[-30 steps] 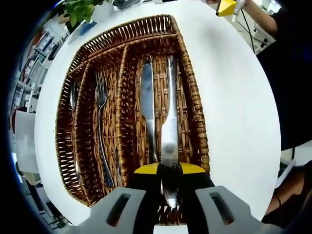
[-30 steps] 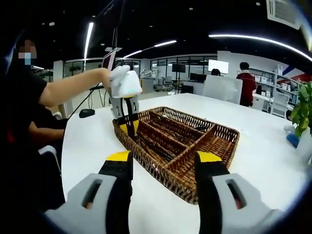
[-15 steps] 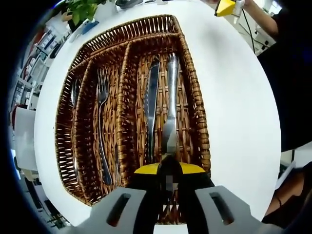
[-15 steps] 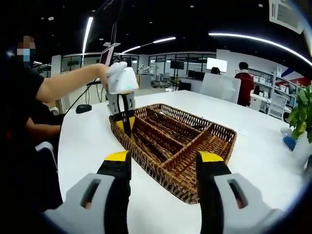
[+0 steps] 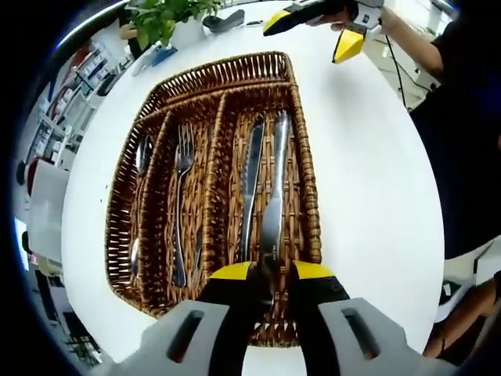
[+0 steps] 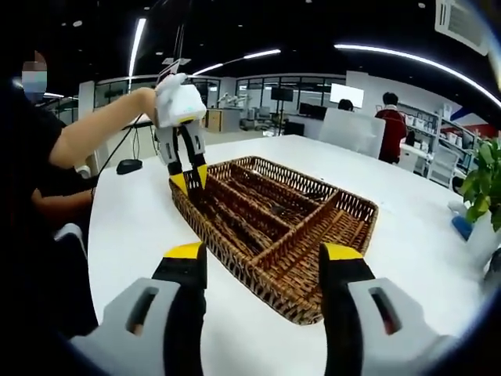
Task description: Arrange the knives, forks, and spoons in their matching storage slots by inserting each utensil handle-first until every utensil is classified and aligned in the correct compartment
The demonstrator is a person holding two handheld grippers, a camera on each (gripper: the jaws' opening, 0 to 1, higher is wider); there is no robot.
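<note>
A wicker tray point(image 5: 307, 196) with long slots is seen on a white table point(image 5: 376, 180). In the left gripper view, two knives lie side by side in the right slot: a serrated knife point(image 5: 250, 184) and, just right of it, a second knife point(image 5: 274, 196) whose near end runs down between the jaws of the left gripper point(image 5: 266, 276). The jaws are drawn close together there, but whether that end is pinched or merely straddled cannot be told. A fork point(image 5: 180, 196) lies in the next slot to the left, and a spoon point(image 5: 139, 188) in the far-left slot. In the right gripper view, the left gripper point(image 6: 188, 178) is seen poised at the tray's point(image 6: 235, 258) far-left corner, held by a person's hand point(image 6: 145, 98).

The right gripper point(image 6: 262, 262) is held with its jaws wide apart and nothing between them, well short of the tray; in the left gripper view it point(image 5: 309, 23) is seen beyond the tray's far end. A potted plant point(image 5: 160, 19) stands at the far edge of the table.

The step in hand is judged to be the seating of the second knife in the knife slot. The next move would call for that knife to be left parallel to its neighbour, the jaws to be parted if they grip it, and the gripper to be lifted straight off without dragging it. No loose utensil is seen on the table, so sorting looks nearly finished.
</note>
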